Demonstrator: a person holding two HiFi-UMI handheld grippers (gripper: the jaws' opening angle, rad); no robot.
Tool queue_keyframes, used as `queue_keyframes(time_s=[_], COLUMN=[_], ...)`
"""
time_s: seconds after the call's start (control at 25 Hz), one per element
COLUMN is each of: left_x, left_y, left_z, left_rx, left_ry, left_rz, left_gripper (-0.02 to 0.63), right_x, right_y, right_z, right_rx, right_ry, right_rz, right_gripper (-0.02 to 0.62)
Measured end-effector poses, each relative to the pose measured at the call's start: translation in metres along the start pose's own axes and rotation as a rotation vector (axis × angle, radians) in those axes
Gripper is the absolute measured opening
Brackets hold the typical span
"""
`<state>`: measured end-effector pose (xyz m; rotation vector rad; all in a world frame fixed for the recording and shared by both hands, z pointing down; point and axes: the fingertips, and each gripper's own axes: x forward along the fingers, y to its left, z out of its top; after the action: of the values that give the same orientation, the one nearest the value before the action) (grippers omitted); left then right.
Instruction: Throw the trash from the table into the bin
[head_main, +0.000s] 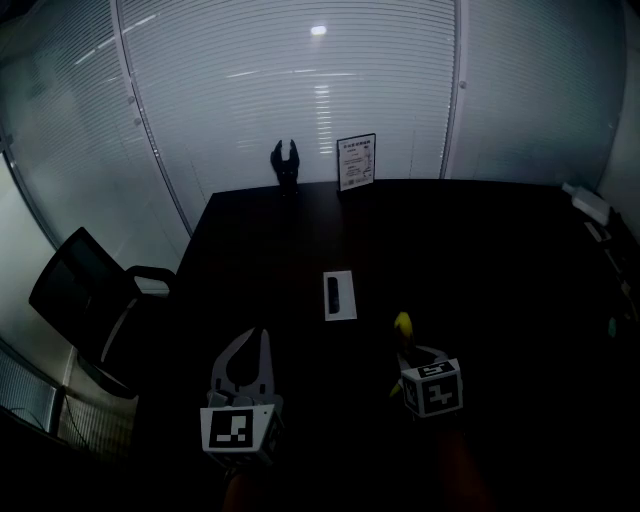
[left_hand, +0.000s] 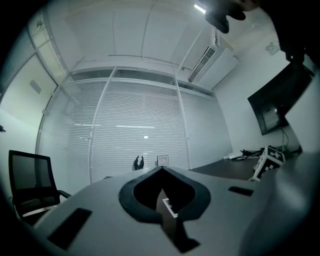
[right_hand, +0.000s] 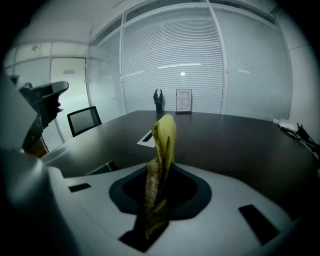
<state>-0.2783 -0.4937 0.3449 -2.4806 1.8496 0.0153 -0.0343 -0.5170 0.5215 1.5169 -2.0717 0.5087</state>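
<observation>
A yellow banana peel (head_main: 403, 325) sticks up from my right gripper (head_main: 408, 350), which is shut on it above the near part of the dark table (head_main: 480, 260). In the right gripper view the peel (right_hand: 164, 137) stands upright between the pressed jaws of the right gripper (right_hand: 159, 172), its yellow end above and its browner part down in the jaws. My left gripper (head_main: 262, 338) hovers at the table's near left with its tips together and nothing in them. In its own view the left gripper (left_hand: 160, 170) points level toward the far wall. No bin shows in any view.
A white cable hatch (head_main: 340, 295) lies in the table's middle. At the far edge stand a framed sign (head_main: 356, 161) and a small dark forked object (head_main: 286, 166). An office chair (head_main: 90, 300) is at the left. A white power strip with cables (head_main: 588, 205) lies far right.
</observation>
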Motion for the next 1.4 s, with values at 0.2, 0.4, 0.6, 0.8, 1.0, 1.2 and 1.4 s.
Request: queue_keyframes(time_s=[0.2,0.4,0.6,0.8,1.0,1.2,1.4], left_x=[-0.011,-0.026,-0.044,-0.066,-0.089,-0.112,-0.131], left_y=[-0.009,-0.025,-0.047,-0.076,-0.117,-0.164,-0.220], left_z=[0.017,0.037,0.059,0.079,0.094,0.112,0.124], left_rx=[0.006,0.012,0.021,0.029,0.036,0.039,0.030], left_ry=[-0.019,-0.045,-0.074,-0.096,-0.123,-0.147,-0.176], left_rz=[0.004,-0.003,-0.022,-0.045,-0.070,-0.096,-0.134], left_gripper=[0.000,0.000,0.000,0.000,-0.001,0.000,0.000], right_x=[-0.059,-0.132,-0.199,-0.253,-0.296,-0.346,-0.400], right_y=[-0.003,-0.001,-0.003,-0.011,-0.026,-0.054,-0.087], right_z=[0.067,0.113,0.136,0.131,0.108,0.076,0.049], right_rx=[-0.018,-0.049,-0.085,-0.089,-0.098,-0.096,-0.101], right_ry=[-0.196,-0.379,-0.544,-0.623,-0.633,-0.635,-0.648], right_rz=[-0.026,-0.065,-0.135,-0.189,-0.205,-0.240,-0.285], right_gripper=[0.081,0.081,0.081,0.081,0.081,0.081,0.081])
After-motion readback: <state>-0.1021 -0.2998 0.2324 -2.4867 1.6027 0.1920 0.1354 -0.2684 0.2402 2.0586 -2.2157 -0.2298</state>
